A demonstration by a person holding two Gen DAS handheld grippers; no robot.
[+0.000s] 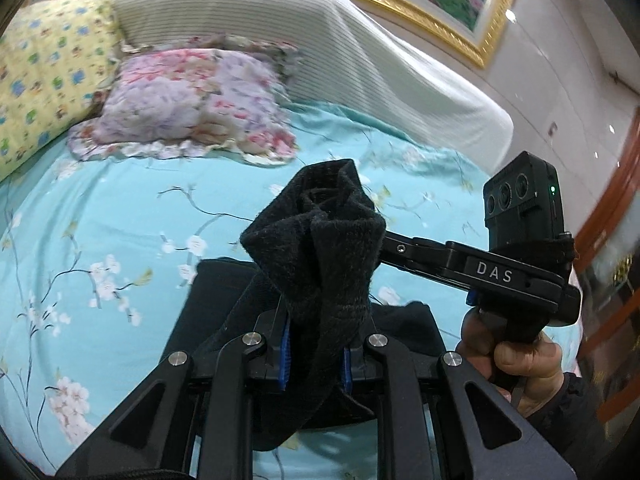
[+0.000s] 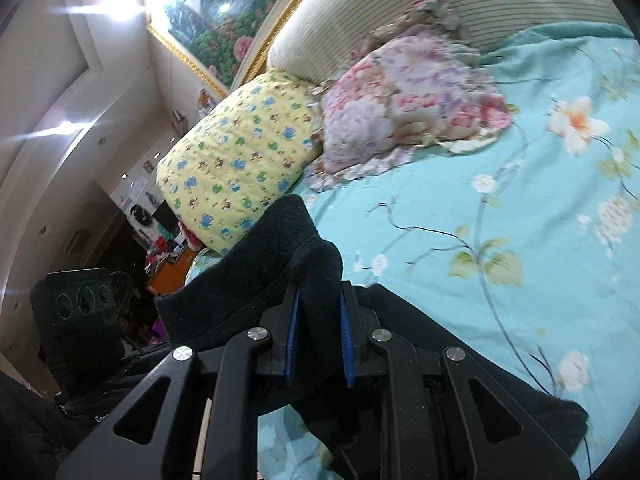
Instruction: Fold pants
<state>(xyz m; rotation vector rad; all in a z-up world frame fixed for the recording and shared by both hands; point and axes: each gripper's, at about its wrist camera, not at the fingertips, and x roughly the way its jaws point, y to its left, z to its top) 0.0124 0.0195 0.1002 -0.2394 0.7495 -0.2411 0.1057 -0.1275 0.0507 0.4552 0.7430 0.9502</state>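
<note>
The black fleece pants (image 1: 320, 240) are lifted above the turquoise floral bed sheet (image 1: 120, 208). My left gripper (image 1: 316, 352) is shut on a bunched edge of the pants, which rises in a fold ahead of the blue pads. The rest of the pants hangs below onto the bed. My right gripper (image 2: 319, 344) is shut on another edge of the pants (image 2: 272, 264). In the left wrist view the right gripper (image 1: 400, 250) reaches in from the right, its fingertips hidden in the cloth.
A pink floral pillow (image 1: 188, 104) and a yellow patterned pillow (image 1: 44, 76) lie at the head of the bed, against a white striped headboard (image 1: 248, 12). A gold-framed painting (image 2: 216, 8) hangs above. Cluttered furniture (image 2: 132, 240) stands beyond the bed's edge.
</note>
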